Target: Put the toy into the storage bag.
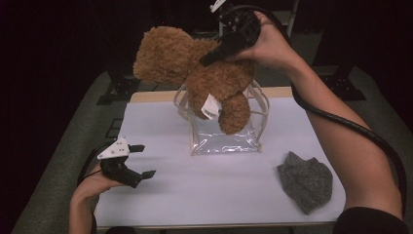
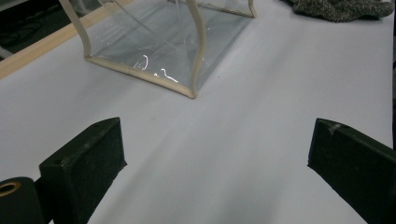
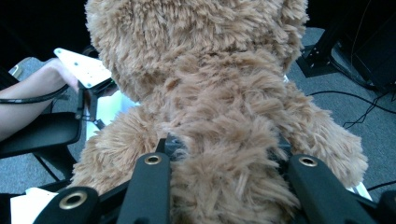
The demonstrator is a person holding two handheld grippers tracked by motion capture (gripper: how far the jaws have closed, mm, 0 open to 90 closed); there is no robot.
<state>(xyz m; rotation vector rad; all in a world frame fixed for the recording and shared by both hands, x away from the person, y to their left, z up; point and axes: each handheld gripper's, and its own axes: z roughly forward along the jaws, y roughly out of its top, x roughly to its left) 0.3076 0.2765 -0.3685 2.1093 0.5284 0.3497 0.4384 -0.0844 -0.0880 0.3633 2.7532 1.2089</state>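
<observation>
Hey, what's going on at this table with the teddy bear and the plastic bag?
A person works with a hand-held gripper in each hand. The right hand-held gripper is clamped on a brown teddy bear and holds it in the air above a clear plastic bag that stands open on the white table. The left hand-held gripper rests open near the table's left edge, holding nothing. A grey knitted cloth lies at the right. The bear is not yet inside the bag.

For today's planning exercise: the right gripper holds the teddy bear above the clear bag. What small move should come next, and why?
Probably lower the teddy bear straight down into the clear bag. The right gripper is clamped on its body, its legs already hang over the bag's open top, and the left gripper rests open on the table, apart from the bag.
</observation>
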